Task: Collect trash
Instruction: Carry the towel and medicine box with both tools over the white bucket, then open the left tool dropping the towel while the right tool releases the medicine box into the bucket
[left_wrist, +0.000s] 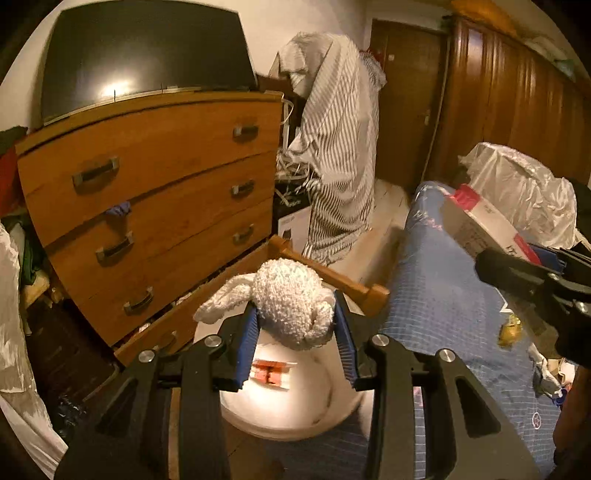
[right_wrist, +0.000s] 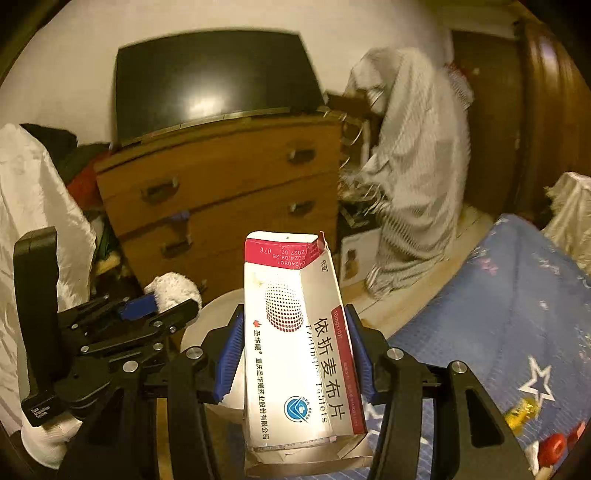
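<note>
The left claw (left_wrist: 295, 332) is clamping a fluffy white knitted sock (left_wrist: 291, 299) between its 2 blue pads, and the sock is bulging up above the fingertips. Directly beneath it a round white plastic bin (left_wrist: 288, 406) is sitting on the floor, with a small red-and-white packet (left_wrist: 273, 371) lying inside. The right claw (right_wrist: 295, 354) is gripping a white and crimson cardboard tablet box (right_wrist: 295, 332) printed with Chinese characters; its blue pads are pressing on both long sides, and the box is standing upright with its torn flap at the top. From the right wrist view the white bin is showing just behind the box, with the left claw hovering beside it.

To the right a bed with a blue checked cover (left_wrist: 443, 302) is carrying a yellow sweet wrapper (left_wrist: 509, 330) and other scraps. Just past the bin the bottom drawer of a 4-drawer orange-brown wooden dresser (left_wrist: 155, 184) is standing pulled out. A dark flat screen (left_wrist: 147, 55) is resting on top of the dresser. Further off a grey-striped white cloth (left_wrist: 332, 147) is draping over something tall beside a dark wooden door (left_wrist: 410, 103).
</note>
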